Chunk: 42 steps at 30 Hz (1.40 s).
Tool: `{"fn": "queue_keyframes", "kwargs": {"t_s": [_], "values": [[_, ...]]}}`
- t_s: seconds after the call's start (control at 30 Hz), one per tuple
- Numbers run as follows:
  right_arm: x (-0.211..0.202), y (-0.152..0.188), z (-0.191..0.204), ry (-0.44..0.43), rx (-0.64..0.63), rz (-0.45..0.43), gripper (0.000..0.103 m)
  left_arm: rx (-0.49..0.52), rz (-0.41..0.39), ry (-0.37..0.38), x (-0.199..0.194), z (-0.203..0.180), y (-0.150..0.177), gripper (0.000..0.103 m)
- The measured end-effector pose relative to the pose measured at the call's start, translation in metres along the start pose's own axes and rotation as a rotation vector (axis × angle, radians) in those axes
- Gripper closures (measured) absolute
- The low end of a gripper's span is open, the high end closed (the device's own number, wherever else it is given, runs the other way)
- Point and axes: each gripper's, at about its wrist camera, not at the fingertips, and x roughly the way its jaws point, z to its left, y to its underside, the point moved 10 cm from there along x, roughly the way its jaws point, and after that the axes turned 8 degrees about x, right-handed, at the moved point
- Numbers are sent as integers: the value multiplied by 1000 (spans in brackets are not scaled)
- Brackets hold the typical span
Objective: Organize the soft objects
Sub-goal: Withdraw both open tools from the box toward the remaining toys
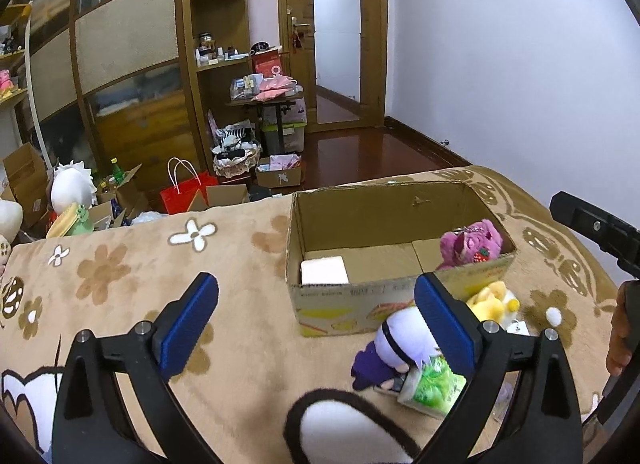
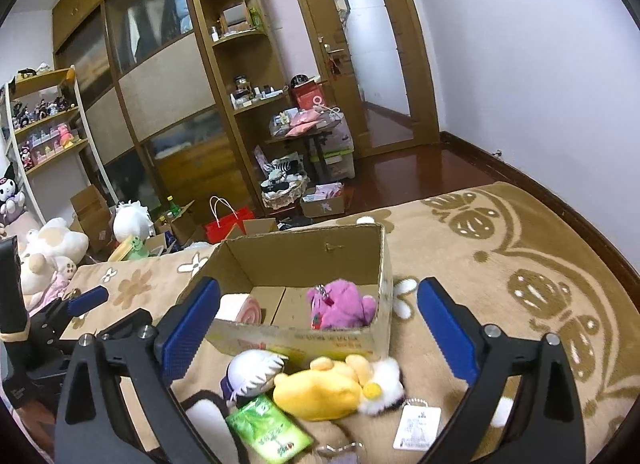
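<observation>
An open cardboard box (image 1: pixel 400 296) (image 2: pixel 320 338) stands on a beige flowered blanket. Inside lie a pink plush bear (image 1: pixel 472 242) (image 2: pixel 340 304) and a white roll-shaped plush (image 1: pixel 324 270) (image 2: pixel 244 308). In front of the box lie a white-haired purple doll (image 1: pixel 394 338) (image 2: pixel 252 374), a yellow plush (image 1: pixel 492 302) (image 2: pixel 332 388) and a green packet (image 1: pixel 434 386) (image 2: pixel 268 428). My left gripper (image 1: pixel 316 320) is open and empty, left of the doll. My right gripper (image 2: pixel 318 328) is open and empty above the yellow plush; its body also shows in the left wrist view (image 1: pixel 596 228).
The blanket (image 1: pixel 120 276) (image 2: pixel 500 264) covers a bed; its far edge drops to a cluttered floor with boxes, a red bag (image 1: pixel 184 194) and large plush toys (image 2: pixel 52 248). A white tag (image 2: pixel 416 426) lies by the yellow plush.
</observation>
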Motion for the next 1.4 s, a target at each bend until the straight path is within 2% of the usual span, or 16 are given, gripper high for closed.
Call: {"fn": "queue_keyframes", "kwargs": {"t_s": [0.37,0.47,0.77,1.4], "values": [[-9,11,-14,23,52,36,0,2,31,22,-10,-6,16,5],[-7,12,-19,58,44,34,0,8,39,34,-5,-10,17,5],[11,22,-34,78,77,93,0,64,32,66,8,-30,16,5],[54,51,-61,96,159,227,2,101,123,142,53,-66,31,5]]}}
